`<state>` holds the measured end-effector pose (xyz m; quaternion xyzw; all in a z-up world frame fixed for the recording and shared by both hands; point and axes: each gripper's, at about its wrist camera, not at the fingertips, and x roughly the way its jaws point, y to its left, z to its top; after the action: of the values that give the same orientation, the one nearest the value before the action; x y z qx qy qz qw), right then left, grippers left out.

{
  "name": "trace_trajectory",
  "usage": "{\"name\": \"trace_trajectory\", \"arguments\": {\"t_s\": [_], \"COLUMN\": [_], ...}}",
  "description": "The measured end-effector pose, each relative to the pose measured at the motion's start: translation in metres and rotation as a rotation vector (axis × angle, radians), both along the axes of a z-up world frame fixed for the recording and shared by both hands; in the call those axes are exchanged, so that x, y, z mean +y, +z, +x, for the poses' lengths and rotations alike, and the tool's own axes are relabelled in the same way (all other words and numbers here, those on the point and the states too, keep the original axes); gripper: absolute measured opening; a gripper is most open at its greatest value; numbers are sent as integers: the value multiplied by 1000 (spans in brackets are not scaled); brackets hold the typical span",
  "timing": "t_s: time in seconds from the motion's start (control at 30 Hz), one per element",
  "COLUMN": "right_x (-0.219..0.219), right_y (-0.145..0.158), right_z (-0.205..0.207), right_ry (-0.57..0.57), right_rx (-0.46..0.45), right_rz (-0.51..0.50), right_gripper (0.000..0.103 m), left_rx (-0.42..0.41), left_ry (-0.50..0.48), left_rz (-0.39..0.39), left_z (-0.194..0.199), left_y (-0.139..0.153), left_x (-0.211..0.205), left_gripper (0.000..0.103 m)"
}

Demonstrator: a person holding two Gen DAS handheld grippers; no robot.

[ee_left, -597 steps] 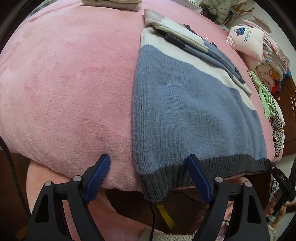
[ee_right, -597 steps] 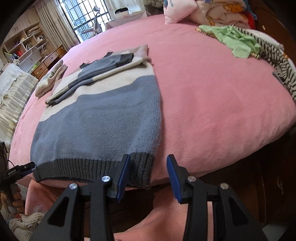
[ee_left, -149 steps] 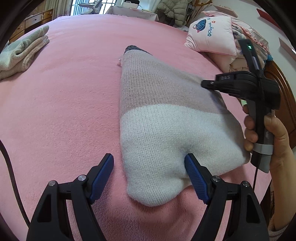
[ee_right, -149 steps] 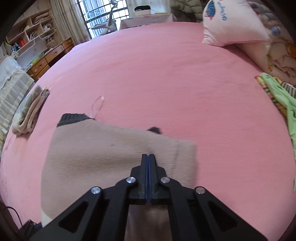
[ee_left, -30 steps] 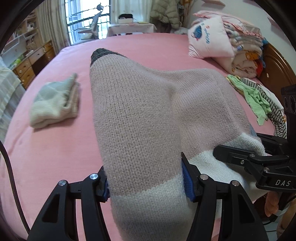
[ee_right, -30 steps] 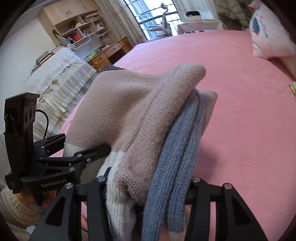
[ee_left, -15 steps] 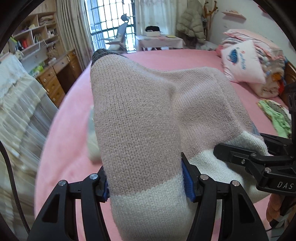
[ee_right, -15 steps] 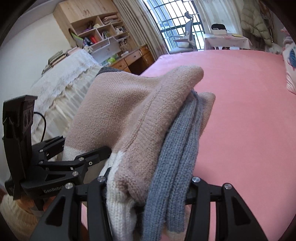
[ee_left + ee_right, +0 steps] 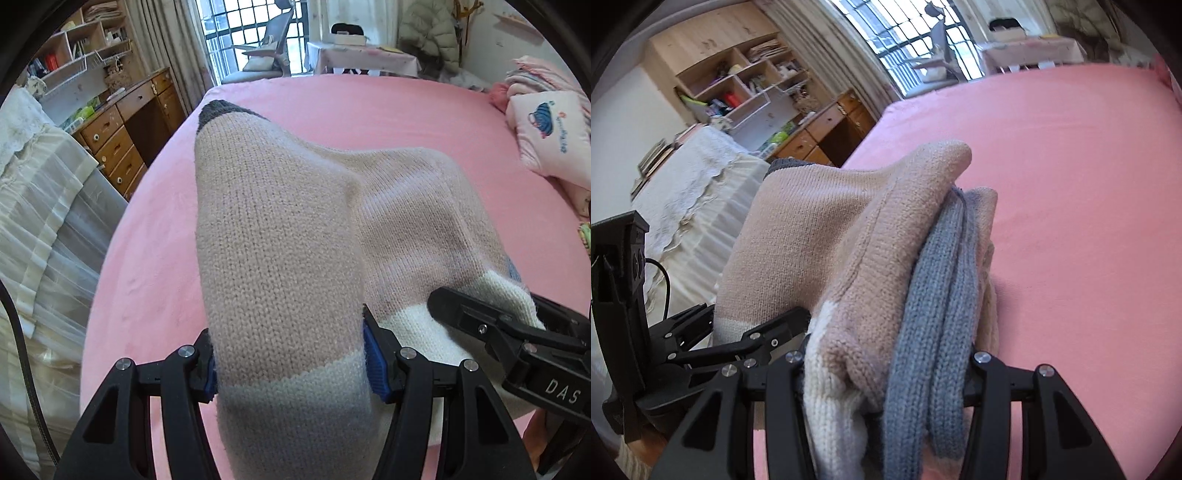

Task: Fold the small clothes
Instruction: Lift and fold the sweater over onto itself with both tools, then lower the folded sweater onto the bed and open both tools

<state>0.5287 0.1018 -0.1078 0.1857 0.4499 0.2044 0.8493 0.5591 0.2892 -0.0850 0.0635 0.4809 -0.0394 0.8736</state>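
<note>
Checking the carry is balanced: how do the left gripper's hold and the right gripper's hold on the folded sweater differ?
The left gripper clamps a smooth span of the folded sweater showing only beige and white knit, while the right gripper clamps the layered edge, where blue-grey knit bunches beside beige and white. The left gripper's blue pads show at the cloth; the right gripper's are buried in it. Both are shut on the same sweater, held above the pink bed.

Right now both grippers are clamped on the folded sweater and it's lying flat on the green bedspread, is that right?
Nearly. The bedspread is pink, not green, as the left wrist view shows. The rest holds only in part: the left gripper and the right gripper are both shut on the folded sweater, but whether it lies flat I cannot tell.
</note>
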Motion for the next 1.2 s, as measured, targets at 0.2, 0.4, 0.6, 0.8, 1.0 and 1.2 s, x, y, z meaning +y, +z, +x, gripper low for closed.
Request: {"name": "trace_trajectory", "arguments": {"t_s": [0.2,0.4,0.6,0.8,1.0,1.2], "right_x": [1,3,14,-7,-14,17], "right_y": [-49,-60,-41,-11,33,29], "right_z": [20,20,16,13,-7,-29], "right_ry": [-32,-3,27,-7,-11,129], "right_rx": [41,10,-44,-70,-203,-190], "right_rz": [18,1,-121,-108,-154,-232], "right_gripper": [48,54,71,71,61,14], "left_rx": [21,-17,-68,-191,-269,-239], "left_ry": [40,50,74,155,260,238], "left_rz": [-75,-167,-156,-61,-25,12], "left_z": [30,19,9,-9,-35,-61], "left_y": [-51,-68,-54,-11,12,-3], "left_x": [12,34,49,47,53,37], "left_gripper": [66,85,89,89,89,89]}}
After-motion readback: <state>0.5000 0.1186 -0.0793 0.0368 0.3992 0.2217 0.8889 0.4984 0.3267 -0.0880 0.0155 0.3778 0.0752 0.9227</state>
